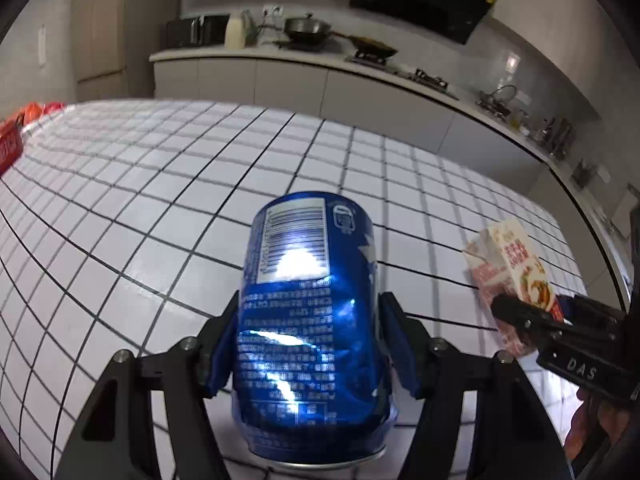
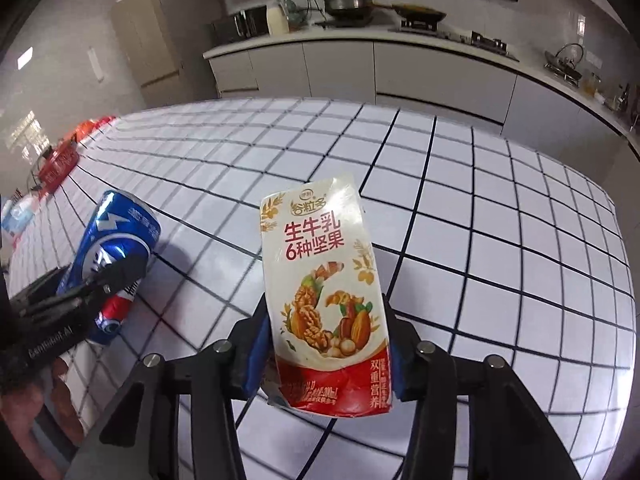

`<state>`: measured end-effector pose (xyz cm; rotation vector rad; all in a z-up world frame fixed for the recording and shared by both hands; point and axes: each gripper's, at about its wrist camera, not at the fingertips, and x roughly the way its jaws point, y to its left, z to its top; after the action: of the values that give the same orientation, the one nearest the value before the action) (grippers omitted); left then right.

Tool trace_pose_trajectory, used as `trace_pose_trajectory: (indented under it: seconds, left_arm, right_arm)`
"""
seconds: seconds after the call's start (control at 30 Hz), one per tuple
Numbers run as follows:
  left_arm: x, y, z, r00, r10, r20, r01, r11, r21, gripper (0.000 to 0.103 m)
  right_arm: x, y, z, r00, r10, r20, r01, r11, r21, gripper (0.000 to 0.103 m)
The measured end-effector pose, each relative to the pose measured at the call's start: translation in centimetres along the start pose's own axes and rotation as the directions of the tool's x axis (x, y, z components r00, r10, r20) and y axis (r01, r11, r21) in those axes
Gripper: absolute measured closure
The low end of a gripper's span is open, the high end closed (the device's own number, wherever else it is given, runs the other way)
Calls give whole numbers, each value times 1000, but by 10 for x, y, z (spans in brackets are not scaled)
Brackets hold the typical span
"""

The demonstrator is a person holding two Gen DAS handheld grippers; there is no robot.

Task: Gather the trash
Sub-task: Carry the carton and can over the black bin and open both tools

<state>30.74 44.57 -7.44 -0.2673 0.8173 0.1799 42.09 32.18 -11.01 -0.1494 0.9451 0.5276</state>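
A: Can (image 1: 310, 320), blue and dented, fills the left wrist view. The left gripper (image 1: 310, 344) has its blue-padded fingers (image 1: 222, 356) pressed against both of the can's sides, closed only as far as the can's width, holding it above the white tablecloth with a dark grid (image 1: 160, 168).

B: And off to the right there?

A: The milk carton (image 1: 510, 264), clamped in the right gripper (image 1: 536, 318), near the table's right edge. A red packet (image 1: 10, 146) lies at the far left edge.

B: Right wrist view?

A: The carton (image 2: 324, 280) stands upright between that gripper's (image 2: 326, 354) blue pads (image 2: 256, 356), which squeeze its lower half, so the carton is creased. It shows nuts and red Chinese lettering.

B: The can from this side?

A: Left of the carton and apart from it, the can (image 2: 116, 248) tilts in the left gripper (image 2: 114, 276) over the cloth (image 2: 480, 220). A kitchen counter (image 2: 360, 40) with a wok (image 2: 348, 4) runs behind.
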Motion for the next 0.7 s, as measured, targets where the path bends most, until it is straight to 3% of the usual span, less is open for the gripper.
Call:
trace_pose_trajectory:
  seconds: [0.27, 0.7]
  left_arm:
    - [-44, -56, -18, 998, -50, 48, 45, 993, 104, 37]
    - [-96, -154, -82, 994, -100, 54, 90, 983, 163, 37]
  right_arm:
    - [-64, -19, -20, 997, -36, 62, 36, 999, -5, 53]
    - [-179, -99, -107, 990, -81, 116, 74, 995, 66, 53]
